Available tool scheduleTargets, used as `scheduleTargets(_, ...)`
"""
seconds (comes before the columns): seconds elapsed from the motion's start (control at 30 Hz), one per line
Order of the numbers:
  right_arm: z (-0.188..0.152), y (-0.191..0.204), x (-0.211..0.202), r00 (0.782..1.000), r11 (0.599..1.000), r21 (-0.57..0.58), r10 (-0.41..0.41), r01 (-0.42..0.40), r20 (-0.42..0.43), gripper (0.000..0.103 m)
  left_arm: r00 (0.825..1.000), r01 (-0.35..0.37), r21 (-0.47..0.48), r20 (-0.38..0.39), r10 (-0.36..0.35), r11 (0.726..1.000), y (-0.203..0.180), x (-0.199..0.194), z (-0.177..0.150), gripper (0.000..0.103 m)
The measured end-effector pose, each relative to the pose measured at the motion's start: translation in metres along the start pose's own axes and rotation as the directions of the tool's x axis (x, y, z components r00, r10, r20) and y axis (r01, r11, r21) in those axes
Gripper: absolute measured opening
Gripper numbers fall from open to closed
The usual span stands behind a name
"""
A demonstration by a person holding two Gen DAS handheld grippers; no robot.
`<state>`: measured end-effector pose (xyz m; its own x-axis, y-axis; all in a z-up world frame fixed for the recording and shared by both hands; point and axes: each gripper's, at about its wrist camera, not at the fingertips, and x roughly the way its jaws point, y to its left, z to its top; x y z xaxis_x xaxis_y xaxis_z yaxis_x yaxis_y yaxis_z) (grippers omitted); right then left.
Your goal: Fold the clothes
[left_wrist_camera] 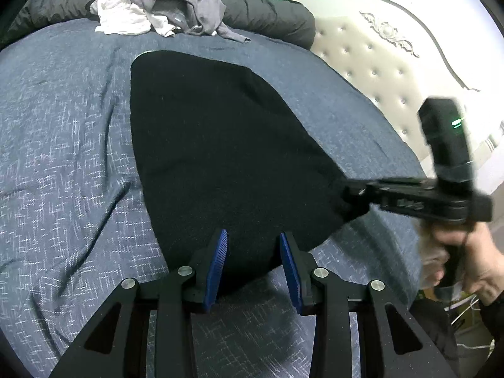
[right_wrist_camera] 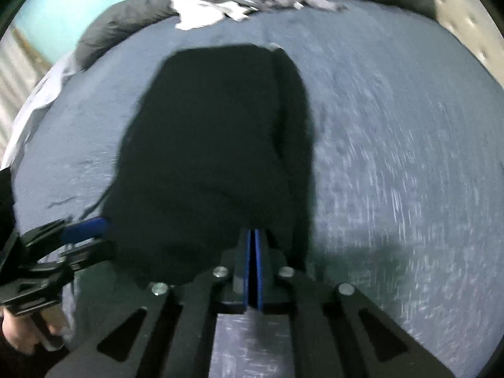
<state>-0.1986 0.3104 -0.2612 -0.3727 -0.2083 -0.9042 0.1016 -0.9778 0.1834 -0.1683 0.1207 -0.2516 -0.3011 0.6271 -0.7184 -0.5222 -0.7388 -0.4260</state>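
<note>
A black garment (left_wrist_camera: 214, 145) lies flat on the blue bedcover (left_wrist_camera: 63, 157), folded into a long rounded shape. My left gripper (left_wrist_camera: 253, 233) is open over its near edge, and the cloth lies between the blue pads (left_wrist_camera: 217, 264) without being pressed. In the right wrist view the left gripper (right_wrist_camera: 100, 236) sits at the left side of the garment (right_wrist_camera: 214, 145). My right gripper (right_wrist_camera: 253, 231) is shut, its pads together at the garment's near right edge. The left wrist view shows the right gripper (left_wrist_camera: 348, 200) pinching the cloth's right corner, held by a hand (left_wrist_camera: 472, 261).
A pile of grey and white clothes (left_wrist_camera: 157, 9) lies at the far side of the bed against a dark rolled quilt (left_wrist_camera: 267, 12). A tufted cream headboard (left_wrist_camera: 378, 63) stands to the right. Bedcover (right_wrist_camera: 393, 157) spreads on both sides of the garment.
</note>
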Motion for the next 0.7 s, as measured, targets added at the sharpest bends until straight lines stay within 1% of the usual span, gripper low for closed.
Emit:
scheduleTargets(0.13,-0.005,-0.011,0.017,1.000,0.999,0.036,-0.006,0.006,-0.021,0.000,1.000,0.007,-0.002,-0.008,-0.007,1.000,0.000,0.001,0.000,0.037)
scheduleTargets(0.27,-0.003,-0.019,0.023,0.999,0.997,0.075,0.025,-0.023,-0.027,0.000,1.000,0.013,-0.004,-0.017,-0.014,1.000,0.001,0.003,0.000,0.037)
scheduleTargets(0.47,0.000,-0.020,0.026,0.999,0.997,0.078,0.024,-0.021,-0.035,0.000,1.000,0.013,-0.009,-0.019,-0.013,1.000,0.002,0.000,0.001,0.037)
scheduleTargets(0.5,0.001,-0.020,0.026,0.999,0.997,0.080,0.023,-0.020,-0.036,0.000,1.000,0.009,-0.011,-0.017,-0.009,1.000,0.002,-0.001,0.001,0.032)
scheduleTargets(0.53,0.001,-0.019,0.025,0.999,0.996,0.084,0.023,-0.020,-0.035,0.000,1.000,0.005,-0.013,-0.015,-0.005,1.000,0.003,-0.003,0.001,0.030)
scheduleTargets(0.6,0.003,-0.016,0.017,1.000,0.996,0.084,0.017,-0.016,-0.012,0.000,1.000,-0.004,-0.014,-0.004,0.004,1.000,0.002,-0.008,0.002,0.028)
scheduleTargets(0.7,0.007,-0.008,-0.003,0.999,0.998,0.059,-0.008,0.005,0.052,0.000,0.999,-0.040,0.005,0.003,0.040,0.999,0.002,-0.011,0.002,0.028)
